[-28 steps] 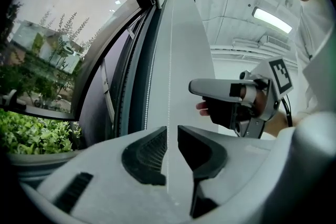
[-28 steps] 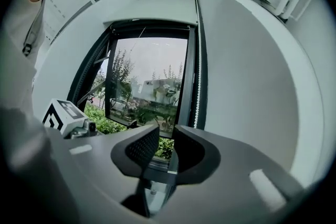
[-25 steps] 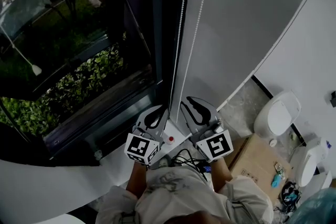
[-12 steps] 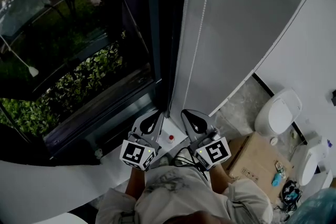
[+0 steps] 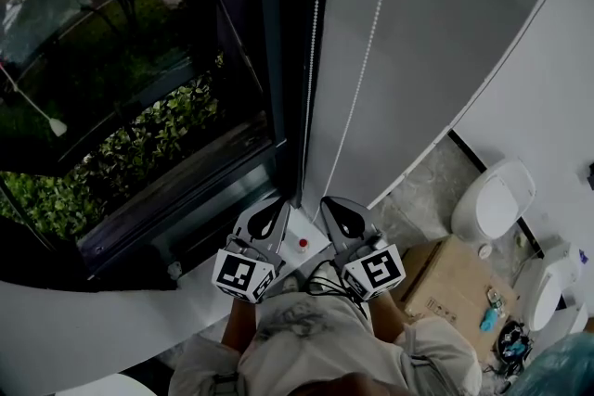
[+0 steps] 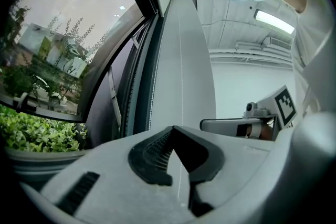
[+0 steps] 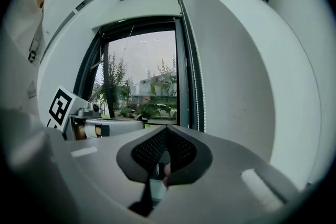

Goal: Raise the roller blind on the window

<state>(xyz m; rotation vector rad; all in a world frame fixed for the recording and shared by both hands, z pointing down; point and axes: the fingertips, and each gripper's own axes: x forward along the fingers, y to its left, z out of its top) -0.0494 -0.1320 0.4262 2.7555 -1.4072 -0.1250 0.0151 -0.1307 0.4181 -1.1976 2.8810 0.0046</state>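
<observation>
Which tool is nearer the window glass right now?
Left. The left tool, holding the bead chain, sits at the dark window frame beside the window glass; the right tool is farther off, in front of the grey surface beyond the frame.

Side by side, left hand-held gripper (image 5: 277,206) closed, right hand-held gripper (image 5: 333,201) closed

The roller blind (image 5: 436,32) is plain pale grey and its bead chain (image 5: 367,60) white. The window frame (image 5: 278,60) is near-black, the hedge (image 5: 139,158) outside speckled green. The left gripper (image 5: 271,210) and right gripper (image 5: 340,210) are light grey with black ribbed jaws. Their marker cubes (image 5: 243,274) carry black-and-white squares. The button (image 5: 303,244) looks red, though the view is dim. The cardboard box (image 5: 445,283) is brown.
</observation>
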